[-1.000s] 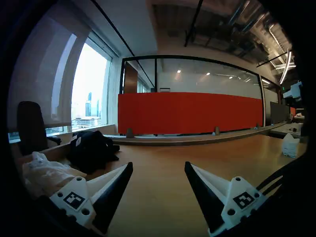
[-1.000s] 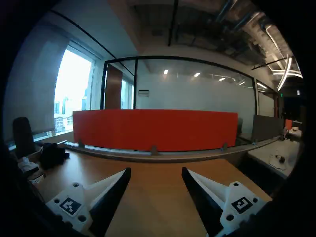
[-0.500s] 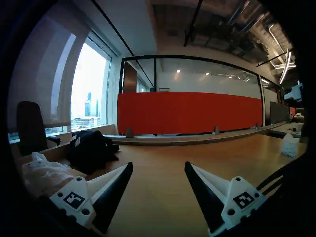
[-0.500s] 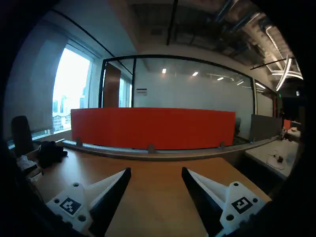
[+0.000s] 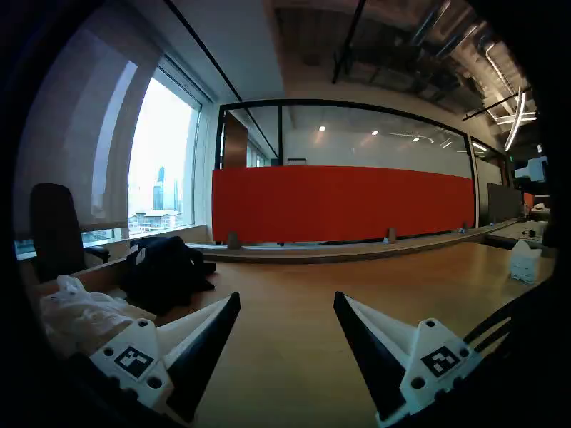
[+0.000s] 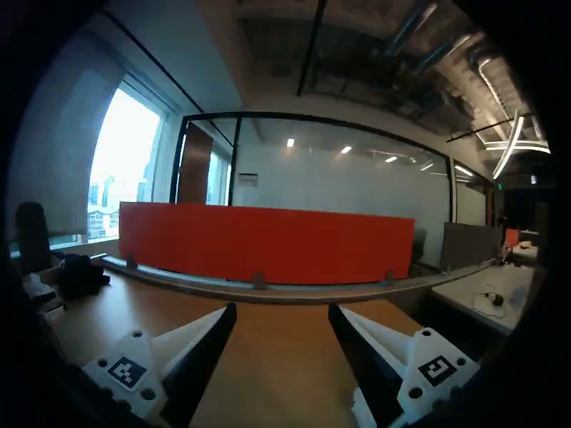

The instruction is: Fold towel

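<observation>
My left gripper (image 5: 285, 296) hangs open just above a wooden table (image 5: 300, 285), with nothing between its fingers. A crumpled white cloth or bag (image 5: 75, 317) lies at the table's left edge, left of the left finger. A small white folded thing (image 5: 524, 260) stands at the far right of the table; I cannot tell whether either is the towel. My right gripper (image 6: 282, 307) is open too, over the same wood (image 6: 278, 342), holding nothing. A white scrap (image 6: 360, 410) peeks in beside its right finger at the bottom.
A red divider panel (image 5: 342, 203) runs along the table's far edge, with a glass wall behind it. A black bundle of clothing (image 5: 164, 267) lies at the back left, also in the right gripper view (image 6: 78, 274). A dark chair (image 5: 57, 228) stands by the window. Another desk (image 6: 492, 296) is to the right.
The right gripper view has tilted up and swung right: the red panel sits lower and farther left, and a white scrap appears at the bottom. The left gripper has stayed put.
</observation>
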`<state>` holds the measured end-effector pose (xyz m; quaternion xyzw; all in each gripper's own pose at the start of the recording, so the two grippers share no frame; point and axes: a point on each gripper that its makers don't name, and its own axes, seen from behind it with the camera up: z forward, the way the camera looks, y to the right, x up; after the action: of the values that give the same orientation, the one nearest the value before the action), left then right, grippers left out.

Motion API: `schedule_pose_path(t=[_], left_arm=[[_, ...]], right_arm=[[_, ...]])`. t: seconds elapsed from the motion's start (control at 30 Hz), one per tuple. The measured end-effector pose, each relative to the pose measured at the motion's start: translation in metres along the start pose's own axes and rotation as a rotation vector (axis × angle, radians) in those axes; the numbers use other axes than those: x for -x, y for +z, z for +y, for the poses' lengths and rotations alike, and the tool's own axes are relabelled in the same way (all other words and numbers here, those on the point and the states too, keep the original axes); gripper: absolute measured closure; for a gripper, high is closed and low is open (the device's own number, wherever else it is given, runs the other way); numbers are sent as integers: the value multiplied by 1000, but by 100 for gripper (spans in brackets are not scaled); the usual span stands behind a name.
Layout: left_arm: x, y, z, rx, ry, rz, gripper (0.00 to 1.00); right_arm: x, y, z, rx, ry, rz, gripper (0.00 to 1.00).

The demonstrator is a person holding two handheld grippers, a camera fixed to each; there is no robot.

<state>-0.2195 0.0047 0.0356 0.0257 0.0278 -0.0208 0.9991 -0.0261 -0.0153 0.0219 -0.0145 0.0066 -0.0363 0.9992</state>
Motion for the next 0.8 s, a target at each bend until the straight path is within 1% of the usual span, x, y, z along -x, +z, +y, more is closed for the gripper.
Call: schedule_pose_path(t=[0.17,0.3,0.47,0.67,0.8], left_arm=[[2,1,0,0,-1,0,2],[3,1,0,0,0,1,2],[4,2,1,0,-1,1,2],[5,2,1,0,-1,1,2],[6,3,1,0,-1,2,3]], right_arm=[[8,4,-2,-14,3,10,1],[11,7,0,-21,35,23,1],[29,9,5,-19,67,26,1],[48,6,5,-41,92,32,1],[60,4,8,-43,111,42,1]])
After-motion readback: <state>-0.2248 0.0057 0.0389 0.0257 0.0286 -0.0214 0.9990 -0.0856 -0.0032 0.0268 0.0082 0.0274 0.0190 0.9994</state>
